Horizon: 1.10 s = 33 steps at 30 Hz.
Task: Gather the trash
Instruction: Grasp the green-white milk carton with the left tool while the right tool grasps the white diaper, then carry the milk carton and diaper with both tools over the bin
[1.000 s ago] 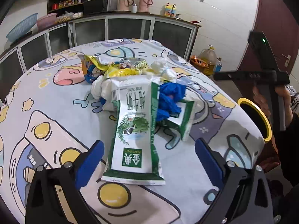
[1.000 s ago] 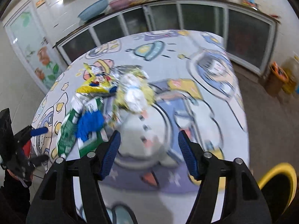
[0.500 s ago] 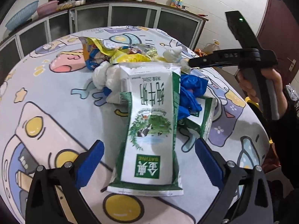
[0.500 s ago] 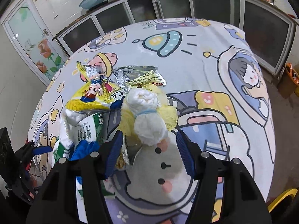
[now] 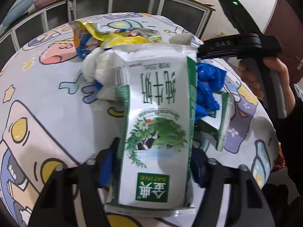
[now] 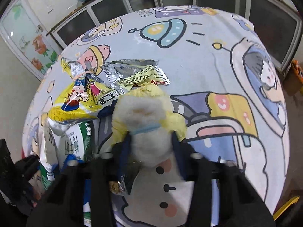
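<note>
A green and white milk carton [image 5: 157,113] lies lengthwise on the cartoon tablecloth [image 5: 47,113]. My left gripper [image 5: 155,148] straddles its near end, jaws closing, with both pads against the carton's sides. In the right wrist view a white wad of tissue wrapped in pale yellow [image 6: 145,117] sits between the fingers of my right gripper [image 6: 151,138], whose jaws are closing and whose pads touch the wad. A yellow snack bag [image 6: 79,102], a silver wrapper [image 6: 132,71], a blue crumpled glove [image 5: 206,89] and a second carton [image 5: 221,121] lie around them.
The round table's edge drops off at the right toward a yellow-rimmed bin [image 6: 286,206]. A hand [image 5: 272,71] holds the right gripper's black handle at the far right. Glass-fronted cabinets [image 5: 132,1] run behind the table.
Both grippers came down and forward onto the pile. The left jaws narrowed from wide apart to the carton's sides. The right jaws narrowed around the white wad.
</note>
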Each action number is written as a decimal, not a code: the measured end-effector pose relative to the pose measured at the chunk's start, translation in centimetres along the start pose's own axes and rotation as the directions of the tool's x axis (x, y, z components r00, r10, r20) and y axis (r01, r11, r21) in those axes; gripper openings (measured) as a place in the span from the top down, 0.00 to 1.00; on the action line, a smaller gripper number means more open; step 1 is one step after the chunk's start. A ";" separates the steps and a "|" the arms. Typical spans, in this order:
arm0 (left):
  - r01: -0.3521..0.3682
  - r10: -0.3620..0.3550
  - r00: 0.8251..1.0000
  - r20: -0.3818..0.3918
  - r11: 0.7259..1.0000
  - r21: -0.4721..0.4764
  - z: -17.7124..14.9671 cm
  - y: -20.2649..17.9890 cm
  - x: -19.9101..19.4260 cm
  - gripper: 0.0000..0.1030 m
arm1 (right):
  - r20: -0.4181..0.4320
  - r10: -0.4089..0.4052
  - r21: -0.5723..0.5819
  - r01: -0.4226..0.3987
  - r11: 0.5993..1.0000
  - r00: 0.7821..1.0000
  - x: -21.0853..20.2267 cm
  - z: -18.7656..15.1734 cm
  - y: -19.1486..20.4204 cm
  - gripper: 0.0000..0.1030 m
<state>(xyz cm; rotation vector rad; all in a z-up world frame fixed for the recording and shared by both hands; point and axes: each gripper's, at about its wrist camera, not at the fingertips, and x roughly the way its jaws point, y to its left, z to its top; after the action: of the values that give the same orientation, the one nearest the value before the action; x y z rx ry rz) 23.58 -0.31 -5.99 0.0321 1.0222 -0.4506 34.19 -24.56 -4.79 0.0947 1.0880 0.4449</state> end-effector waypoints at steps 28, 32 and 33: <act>-0.061 0.070 0.979 0.191 0.997 -0.052 -2.8 -0.3 -10.2 0.42 | 0.193 0.086 0.116 -0.109 0.987 0.977 -14.2 -8.4 -3.9 0.72; -0.050 0.056 0.976 0.210 0.998 -0.030 -2.6 -1.5 -11.2 0.42 | 0.219 0.072 0.142 -0.105 0.984 0.973 -15.9 -10.3 -5.2 0.72; -0.047 0.051 0.975 0.215 0.999 -0.023 -2.6 -1.9 -11.3 0.42 | 0.226 0.064 0.152 -0.100 0.983 0.972 -16.4 -11.0 -5.6 0.72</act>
<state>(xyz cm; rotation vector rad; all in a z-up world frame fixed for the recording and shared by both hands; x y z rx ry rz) 15.78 2.46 2.36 -0.0080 0.8097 -0.3909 20.03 -37.68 2.09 0.3272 0.9019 0.4092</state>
